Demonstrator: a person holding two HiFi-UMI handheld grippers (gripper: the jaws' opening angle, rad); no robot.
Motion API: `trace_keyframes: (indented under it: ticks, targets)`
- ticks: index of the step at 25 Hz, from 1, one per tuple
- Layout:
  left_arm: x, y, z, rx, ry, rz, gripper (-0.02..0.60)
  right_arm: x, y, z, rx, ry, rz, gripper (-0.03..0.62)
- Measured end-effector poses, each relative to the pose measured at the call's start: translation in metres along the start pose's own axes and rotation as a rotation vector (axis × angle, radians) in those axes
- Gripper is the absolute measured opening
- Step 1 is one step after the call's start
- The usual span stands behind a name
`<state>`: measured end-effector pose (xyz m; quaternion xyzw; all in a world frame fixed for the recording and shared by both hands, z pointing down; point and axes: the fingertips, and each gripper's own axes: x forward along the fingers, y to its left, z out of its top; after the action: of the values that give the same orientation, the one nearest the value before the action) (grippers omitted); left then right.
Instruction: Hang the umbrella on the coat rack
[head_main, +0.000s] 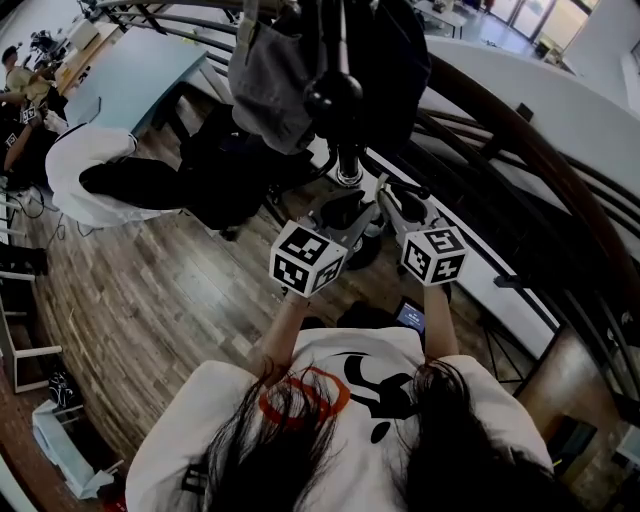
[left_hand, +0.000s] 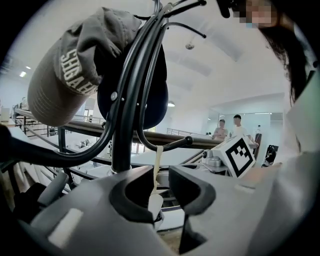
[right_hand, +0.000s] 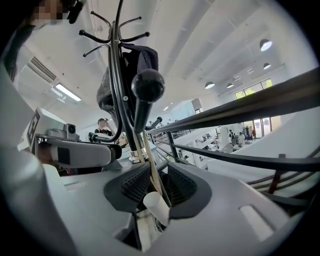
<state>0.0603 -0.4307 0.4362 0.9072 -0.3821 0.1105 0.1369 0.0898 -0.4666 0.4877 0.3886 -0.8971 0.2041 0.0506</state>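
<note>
The black coat rack pole (left_hand: 121, 130) rises just ahead of both grippers, with a grey cap (left_hand: 65, 75) and a dark cap (left_hand: 155, 92) on its upper hooks. The umbrella's cream strap (left_hand: 158, 165) is looped over a low hook (left_hand: 176, 144) and hangs straight down to the white handle end (left_hand: 155, 204). That end sits between the jaws of my left gripper (left_hand: 160, 187), which close on it. My right gripper (right_hand: 156, 182) is shut on the same strap (right_hand: 145, 160), white end (right_hand: 157, 206) just behind its pads. In the head view both grippers (head_main: 350, 212) (head_main: 400, 205) meet at the pole (head_main: 347, 160); the umbrella's body is hidden.
A dark curved railing (head_main: 520, 150) runs close on the right, behind the rack. A black ball-tipped hook (right_hand: 148, 86) juts out above my right gripper. A seated person in white (head_main: 90, 175) and a blue table (head_main: 140, 75) lie to the left across the wooden floor (head_main: 150, 300).
</note>
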Motion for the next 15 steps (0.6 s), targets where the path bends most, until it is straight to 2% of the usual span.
trace_keyframes:
  ticks: [2, 9, 15]
  targets:
    - [-0.009, 0.0, 0.001, 0.001, -0.009, 0.001, 0.078, -0.005, 0.006, 0.0, 0.006, -0.012, -0.007, 0.1]
    - [-0.038, -0.009, 0.002, 0.011, -0.045, -0.008, 0.078, -0.037, 0.029, 0.001, 0.026, -0.078, -0.035, 0.109]
    - [-0.063, -0.019, 0.004, 0.028, -0.072, -0.046, 0.078, -0.053, 0.066, 0.005, 0.013, -0.119, -0.034, 0.109]
